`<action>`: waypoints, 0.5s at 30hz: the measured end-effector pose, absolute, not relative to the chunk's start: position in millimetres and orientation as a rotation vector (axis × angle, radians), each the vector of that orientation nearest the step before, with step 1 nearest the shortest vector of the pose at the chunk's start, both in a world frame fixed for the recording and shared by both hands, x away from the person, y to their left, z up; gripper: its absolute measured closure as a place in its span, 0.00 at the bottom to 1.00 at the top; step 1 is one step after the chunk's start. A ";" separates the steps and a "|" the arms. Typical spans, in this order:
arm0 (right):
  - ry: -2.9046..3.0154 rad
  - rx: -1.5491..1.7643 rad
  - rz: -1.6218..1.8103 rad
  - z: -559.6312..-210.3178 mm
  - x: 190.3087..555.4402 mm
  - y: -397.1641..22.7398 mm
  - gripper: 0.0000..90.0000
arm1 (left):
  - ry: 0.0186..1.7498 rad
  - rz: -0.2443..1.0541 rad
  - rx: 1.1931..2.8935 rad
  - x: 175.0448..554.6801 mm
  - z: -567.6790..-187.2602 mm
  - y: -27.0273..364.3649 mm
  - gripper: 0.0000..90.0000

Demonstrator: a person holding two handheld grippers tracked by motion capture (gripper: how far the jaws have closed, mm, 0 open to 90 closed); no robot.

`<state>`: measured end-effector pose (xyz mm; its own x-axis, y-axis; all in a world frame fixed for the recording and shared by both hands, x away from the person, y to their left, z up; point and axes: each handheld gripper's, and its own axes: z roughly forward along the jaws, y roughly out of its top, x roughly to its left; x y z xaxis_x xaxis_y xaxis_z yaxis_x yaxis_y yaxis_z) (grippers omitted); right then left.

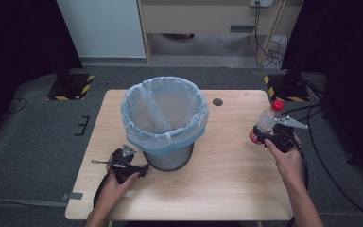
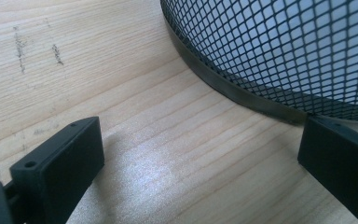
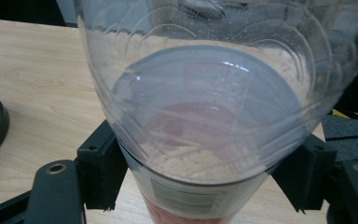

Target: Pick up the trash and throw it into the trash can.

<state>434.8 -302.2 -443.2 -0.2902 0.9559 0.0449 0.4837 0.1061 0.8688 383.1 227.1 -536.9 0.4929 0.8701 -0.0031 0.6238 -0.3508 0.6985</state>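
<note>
no text reads; the bottle point(image 3: 205, 116) label's print is blurred.

Worktop point(image 1: 227, 184) is pale wood-grain, smooth with a soft sheen and a few faint scuff marks near my left gripper point(image 2: 191, 177), whose jaws are matt black plastic with a slightly grainy face. Bin point(image 2: 279, 51) is black wire mesh, metal by the look, with a smooth dull band round its base, lined with a thin, translucent, crinkly pale-blue plastic bag point(image 1: 164, 109). Bottle point(image 3: 205, 102) in my right gripper point(image 3: 200, 172) is clear glossy plastic, ribbed and finely speckled, with a printed red-and-white label and a glossy red cap point(image 1: 277, 105).
</note>
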 end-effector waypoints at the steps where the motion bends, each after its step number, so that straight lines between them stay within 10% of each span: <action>1: 1.841 1.397 1.106 -440.0 436.9 -300.7 0.30 | 1.223 0.494 2.096 383.1 -536.9 227.1 0.00; 15: 1.845 1.362 1.139 -408.8 439.6 -284.2 0.30 | 1.223 0.494 2.096 383.1 -536.9 227.1 0.00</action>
<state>439.6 -284.2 -408.8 -0.3165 0.9478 0.0388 0.4595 0.1174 0.8804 383.1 227.1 -536.9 0.4928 0.8701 -0.0032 0.6237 -0.3507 0.6985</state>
